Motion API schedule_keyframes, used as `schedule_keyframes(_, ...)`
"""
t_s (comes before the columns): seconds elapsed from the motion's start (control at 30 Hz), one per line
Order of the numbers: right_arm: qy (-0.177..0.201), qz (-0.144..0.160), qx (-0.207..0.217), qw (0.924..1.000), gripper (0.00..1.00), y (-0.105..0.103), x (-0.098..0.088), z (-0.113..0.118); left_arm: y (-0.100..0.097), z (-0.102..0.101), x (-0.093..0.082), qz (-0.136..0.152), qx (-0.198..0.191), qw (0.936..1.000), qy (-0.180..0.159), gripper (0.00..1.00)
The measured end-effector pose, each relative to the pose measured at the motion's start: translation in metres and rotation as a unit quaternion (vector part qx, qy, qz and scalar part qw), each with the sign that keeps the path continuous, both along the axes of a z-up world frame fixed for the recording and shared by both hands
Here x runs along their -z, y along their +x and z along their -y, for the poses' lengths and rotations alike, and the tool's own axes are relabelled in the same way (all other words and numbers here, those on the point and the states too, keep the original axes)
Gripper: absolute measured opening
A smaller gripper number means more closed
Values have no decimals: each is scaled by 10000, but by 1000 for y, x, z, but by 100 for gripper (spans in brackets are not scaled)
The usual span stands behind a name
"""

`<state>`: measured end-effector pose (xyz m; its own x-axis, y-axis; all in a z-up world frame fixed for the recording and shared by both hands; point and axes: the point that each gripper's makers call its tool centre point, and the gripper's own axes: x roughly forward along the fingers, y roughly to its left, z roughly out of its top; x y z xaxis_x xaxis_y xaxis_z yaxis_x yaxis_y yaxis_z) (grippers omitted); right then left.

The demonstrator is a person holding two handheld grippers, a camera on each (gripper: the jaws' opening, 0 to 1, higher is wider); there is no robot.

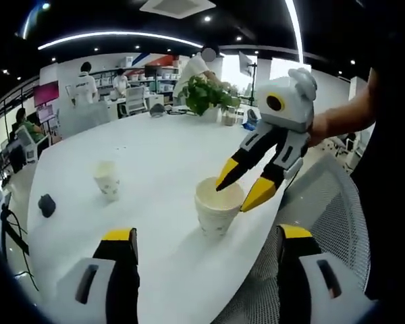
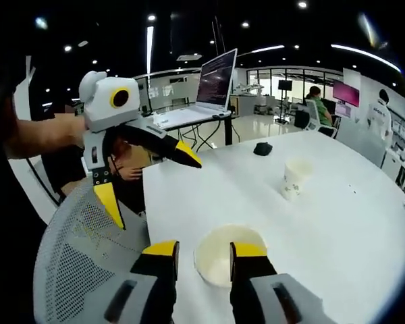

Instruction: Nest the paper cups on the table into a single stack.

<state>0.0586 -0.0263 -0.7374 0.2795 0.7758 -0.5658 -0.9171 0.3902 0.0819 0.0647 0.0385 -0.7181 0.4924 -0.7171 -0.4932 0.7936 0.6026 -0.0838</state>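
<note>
A stack of nested paper cups (image 1: 216,206) stands near the edge of the white table (image 1: 169,145). My right gripper (image 1: 243,185) hovers at its rim with the jaws apart, one yellow tip over the mouth and the other outside the wall. In the right gripper view the stack (image 2: 219,260) lies below and between those jaws (image 2: 206,248). A single paper cup (image 1: 108,179) (image 2: 293,177) stands upright farther in on the table. My left gripper (image 1: 206,233) is wide open and holds nothing; it hangs over the chair beside the table (image 2: 150,181).
A mesh chair (image 2: 88,250) (image 1: 324,202) sits against the table's edge. On the table are a black mouse (image 1: 46,204) (image 2: 262,148) and a potted plant (image 1: 206,94). An open laptop (image 2: 202,94) stands on a desk behind. People are at desks in the background.
</note>
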Motion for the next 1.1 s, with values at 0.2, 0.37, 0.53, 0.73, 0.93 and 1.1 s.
schedule_keyframes(0.2,82,61,356,9993,38,6,-6,15,21,-4,-3,123,-34,9999,21,80)
schedule_keyframes(0.37,141,99,645,9978,43,10,-8,32,39,-6,-7,219,-7,9998,34,79)
schedule_keyframes(0.53,240,116,929,9953,50,11,-10,49,61,-6,-16,407,-24,9992,-8,77)
schedule_keyframes(0.73,370,151,1181,9922,59,11,-15,63,87,-9,-28,608,-138,9981,-34,74)
schedule_keyframes(0.93,484,237,1476,9876,67,12,-21,79,113,-12,-33,735,-191,9971,-17,69)
schedule_keyframes(1.1,521,323,1659,9842,72,12,-22,91,134,-14,-30,743,-290,9968,-88,64)
